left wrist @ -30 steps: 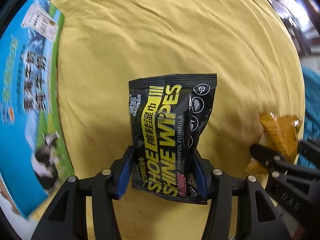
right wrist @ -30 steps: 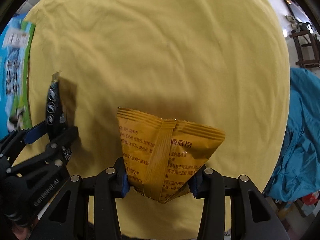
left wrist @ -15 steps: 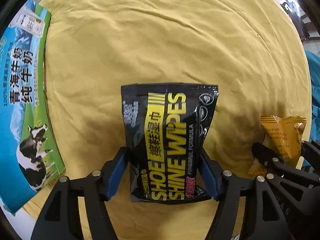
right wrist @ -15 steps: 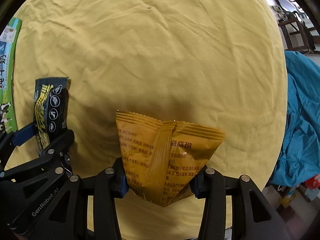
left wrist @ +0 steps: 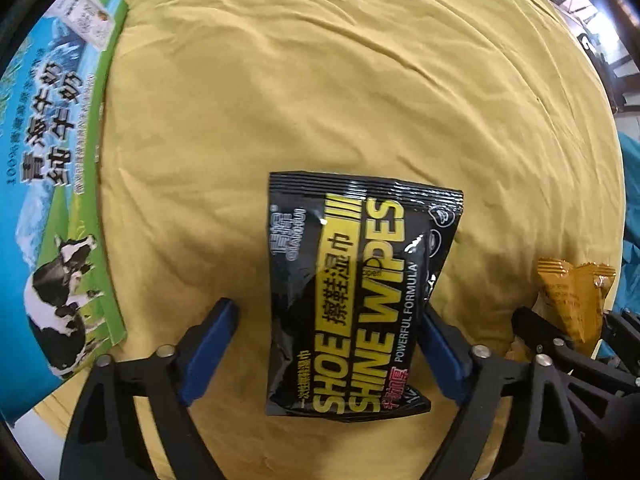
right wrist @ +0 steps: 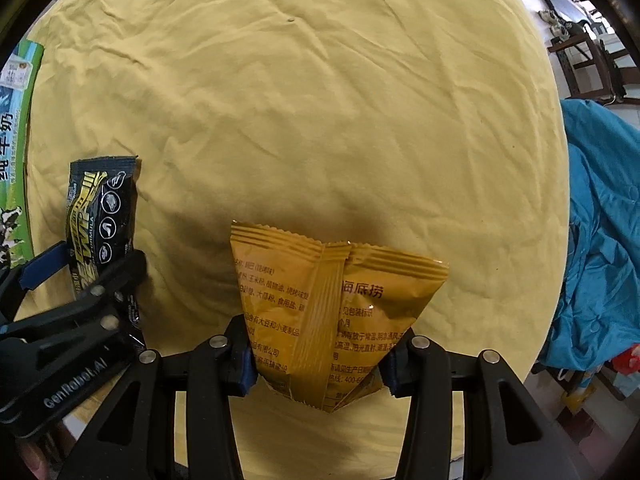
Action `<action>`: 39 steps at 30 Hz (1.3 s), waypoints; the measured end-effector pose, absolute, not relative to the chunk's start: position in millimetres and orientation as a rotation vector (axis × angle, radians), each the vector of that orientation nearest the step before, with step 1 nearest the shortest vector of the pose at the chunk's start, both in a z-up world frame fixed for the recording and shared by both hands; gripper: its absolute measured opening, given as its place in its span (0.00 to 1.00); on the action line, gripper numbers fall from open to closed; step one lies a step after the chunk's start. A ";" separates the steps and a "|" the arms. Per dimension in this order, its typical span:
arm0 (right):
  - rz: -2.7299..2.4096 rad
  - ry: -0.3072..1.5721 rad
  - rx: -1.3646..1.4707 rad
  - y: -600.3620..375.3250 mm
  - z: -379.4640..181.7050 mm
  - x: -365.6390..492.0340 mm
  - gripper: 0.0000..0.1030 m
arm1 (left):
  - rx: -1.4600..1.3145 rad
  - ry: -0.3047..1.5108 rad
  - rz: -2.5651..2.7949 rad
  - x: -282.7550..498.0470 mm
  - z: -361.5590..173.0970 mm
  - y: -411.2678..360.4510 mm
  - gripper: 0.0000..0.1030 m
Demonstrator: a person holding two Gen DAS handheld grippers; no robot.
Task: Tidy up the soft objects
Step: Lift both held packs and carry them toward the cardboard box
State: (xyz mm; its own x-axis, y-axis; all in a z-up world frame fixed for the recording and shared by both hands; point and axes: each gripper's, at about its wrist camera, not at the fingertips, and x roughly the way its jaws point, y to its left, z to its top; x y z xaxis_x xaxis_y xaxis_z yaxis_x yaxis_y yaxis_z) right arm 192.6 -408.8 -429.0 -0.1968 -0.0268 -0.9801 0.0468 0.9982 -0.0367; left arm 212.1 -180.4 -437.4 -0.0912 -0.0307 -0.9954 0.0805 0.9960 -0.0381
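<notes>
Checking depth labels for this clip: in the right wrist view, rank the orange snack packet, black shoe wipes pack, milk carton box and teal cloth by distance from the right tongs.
1. Orange snack packet: gripped in the right tongs.
2. Black shoe wipes pack: left.
3. Blue-green milk carton box, far left, and teal cloth, far right: too close to call.

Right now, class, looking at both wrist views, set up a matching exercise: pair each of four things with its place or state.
Things:
1. shoe shine wipes pack
2. orange snack packet
3. milk carton box
4. blue cloth

Places or states:
A. lying at the left edge of the yellow cloth
B. between the open fingers of the left gripper
C. bunched up off the right edge
D. clamped in the right gripper

Pairs: 1-B, 2-D, 3-A, 4-C
</notes>
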 end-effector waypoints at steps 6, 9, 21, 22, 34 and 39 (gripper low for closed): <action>-0.077 1.743 -0.028 -392.7 -416.3 178.9 0.45 | 0.069 1.636 -0.109 204.8 -419.0 -183.0 0.52; -0.078 1.734 -0.030 -384.8 -411.6 174.8 0.43 | 0.090 1.624 -0.116 201.3 -413.2 -188.4 0.51; -0.086 1.645 0.023 -368.8 -366.7 164.5 0.40 | 0.099 1.495 -0.177 178.4 -345.8 -188.9 0.49; -0.085 1.632 0.028 -366.8 -358.3 163.1 0.40 | 0.098 1.481 -0.181 179.2 -339.0 -188.1 0.49; -0.025 1.436 0.087 -311.8 -228.8 157.3 0.39 | 0.046 1.256 -0.194 171.3 -219.6 -121.9 0.49; 0.034 1.367 0.097 -263.2 -177.0 154.4 0.39 | 0.032 1.170 -0.163 167.5 -183.4 -65.3 0.49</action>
State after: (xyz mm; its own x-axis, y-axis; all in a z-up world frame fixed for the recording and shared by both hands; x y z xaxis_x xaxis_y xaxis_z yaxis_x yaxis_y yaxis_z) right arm 154.4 -263.2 -177.0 0.2030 0.0809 -0.9758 0.0326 0.9955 0.0893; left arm 167.5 -65.3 -183.4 0.3796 -0.1110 -0.9185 0.1445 0.9877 -0.0596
